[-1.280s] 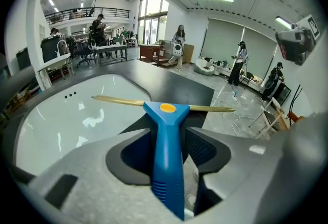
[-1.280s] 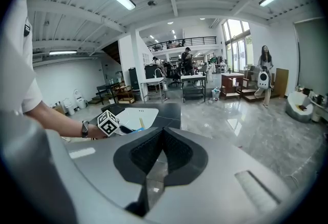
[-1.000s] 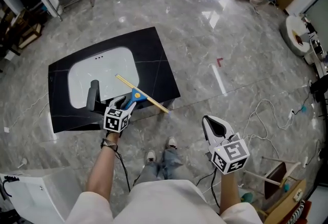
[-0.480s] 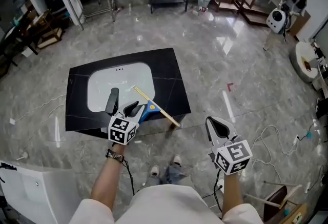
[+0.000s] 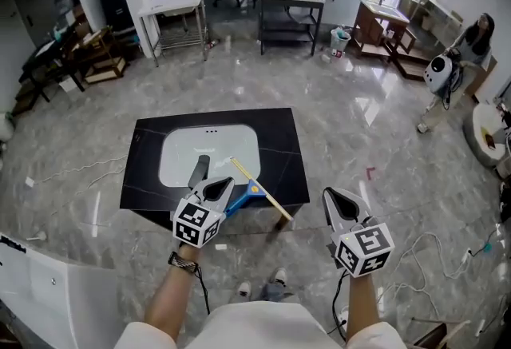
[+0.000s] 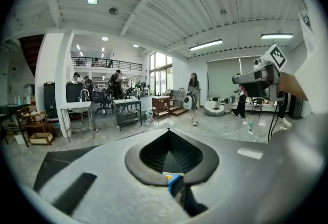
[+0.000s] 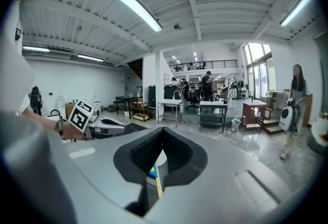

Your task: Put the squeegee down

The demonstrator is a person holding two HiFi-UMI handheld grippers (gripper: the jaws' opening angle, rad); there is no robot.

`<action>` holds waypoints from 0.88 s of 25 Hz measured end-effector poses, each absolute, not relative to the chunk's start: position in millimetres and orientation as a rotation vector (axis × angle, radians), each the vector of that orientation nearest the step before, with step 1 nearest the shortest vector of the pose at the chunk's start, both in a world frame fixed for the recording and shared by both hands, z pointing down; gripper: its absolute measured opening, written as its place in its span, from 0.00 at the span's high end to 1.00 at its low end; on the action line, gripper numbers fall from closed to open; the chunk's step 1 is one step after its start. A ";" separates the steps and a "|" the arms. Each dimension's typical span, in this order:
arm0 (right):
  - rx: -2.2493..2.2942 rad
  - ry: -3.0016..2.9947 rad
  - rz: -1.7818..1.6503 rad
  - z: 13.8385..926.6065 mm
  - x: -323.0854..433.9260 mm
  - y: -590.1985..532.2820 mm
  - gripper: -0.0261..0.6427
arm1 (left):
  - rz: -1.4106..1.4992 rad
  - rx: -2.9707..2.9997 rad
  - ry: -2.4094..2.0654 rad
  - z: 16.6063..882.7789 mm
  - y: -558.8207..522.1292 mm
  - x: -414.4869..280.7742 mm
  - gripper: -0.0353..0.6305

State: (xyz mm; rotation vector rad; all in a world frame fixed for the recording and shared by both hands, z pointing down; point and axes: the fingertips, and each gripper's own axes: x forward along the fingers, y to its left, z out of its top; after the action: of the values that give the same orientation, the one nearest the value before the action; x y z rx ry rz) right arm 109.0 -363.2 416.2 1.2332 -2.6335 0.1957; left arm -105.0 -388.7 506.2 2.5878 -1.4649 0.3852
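Note:
The squeegee [image 5: 254, 189], with a blue handle and a long yellow blade, lies flat on the black countertop [image 5: 279, 148] by the white sink [image 5: 223, 146], its blade running out past the front edge. My left gripper [image 5: 224, 185] hovers above and just left of the handle, apart from it. Its jaws have just been closing and now stand shut with nothing between them. Past those jaws, the left gripper view shows a bit of the squeegee [image 6: 174, 182] below. My right gripper [image 5: 332, 197] hangs over the floor to the right of the counter, shut and empty.
A black bar-shaped object [image 5: 198, 168] lies in the sink. Behind the counter stand a white sink stand [image 5: 172, 4], a dark cart [image 5: 289, 0] and wooden desks [image 5: 383, 20]. A person [image 5: 471, 40] stands far right. Cables [image 5: 431, 247] trail on the floor; a white cabinet [image 5: 48, 291] is near left.
Both grippers have risen away from the counter. The left gripper, open at the squeegee handle before, has lifted off it and shut empty. The squeegee stays on the counter.

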 end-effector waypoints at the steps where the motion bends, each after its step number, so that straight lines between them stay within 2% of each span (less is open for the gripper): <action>1: 1.224 -2.641 0.188 412.5 105.6 -362.4 0.95 | 0.376 2.601 -1.472 498.5 -383.9 -105.3 0.94; 22: 1.042 -2.807 -0.048 328.4 45.4 -360.4 0.95 | 0.247 2.695 -1.679 362.4 -342.2 -130.3 0.94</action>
State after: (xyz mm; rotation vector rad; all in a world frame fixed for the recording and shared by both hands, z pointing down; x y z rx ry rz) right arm 45.4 -360.4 328.4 1.0424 -2.8074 -0.0481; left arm -130.3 -342.2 362.4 2.6955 -1.6794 0.2473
